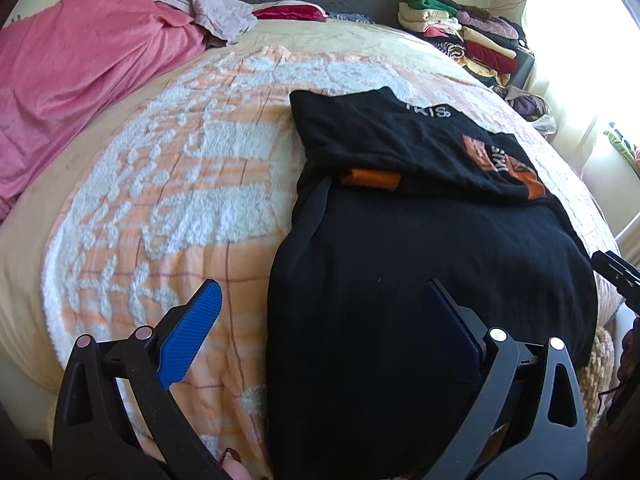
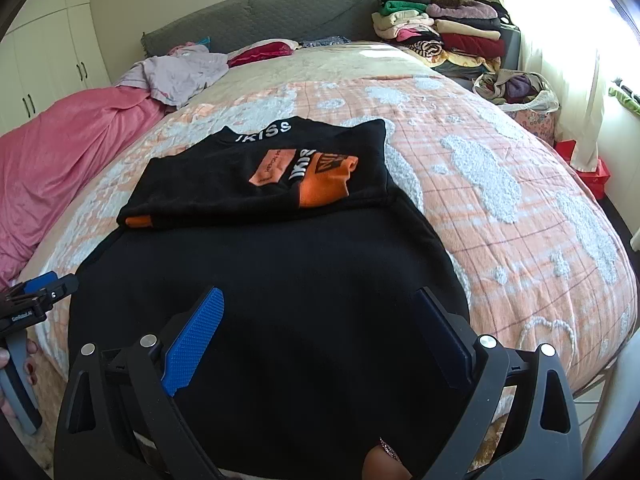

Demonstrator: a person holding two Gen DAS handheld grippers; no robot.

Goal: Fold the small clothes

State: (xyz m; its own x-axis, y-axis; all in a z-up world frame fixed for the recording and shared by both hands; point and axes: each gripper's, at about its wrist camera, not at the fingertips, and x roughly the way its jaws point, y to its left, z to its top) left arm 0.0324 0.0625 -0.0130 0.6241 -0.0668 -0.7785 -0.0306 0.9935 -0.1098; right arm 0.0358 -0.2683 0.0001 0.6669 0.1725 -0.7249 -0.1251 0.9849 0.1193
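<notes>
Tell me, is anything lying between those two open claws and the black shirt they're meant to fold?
Nothing visible. The left gripper and right gripper both hover open directly above the black shirt, with only bedspread around.

Right gripper (image 2: 316, 328): hovering over the near part of the black garment (image 2: 280, 300), jaws standing wide apart.
Black garment: lying on the bed's peach blanket (image 2: 500, 200), far part folded over, orange print (image 2: 316, 180) showing.
Left gripper (image 2: 44, 292): poking in at the left edge, a hand (image 2: 16, 364) gripping its handle.
Folded clothes stack (image 2: 444, 36): sitting at the far right corner.
</notes>
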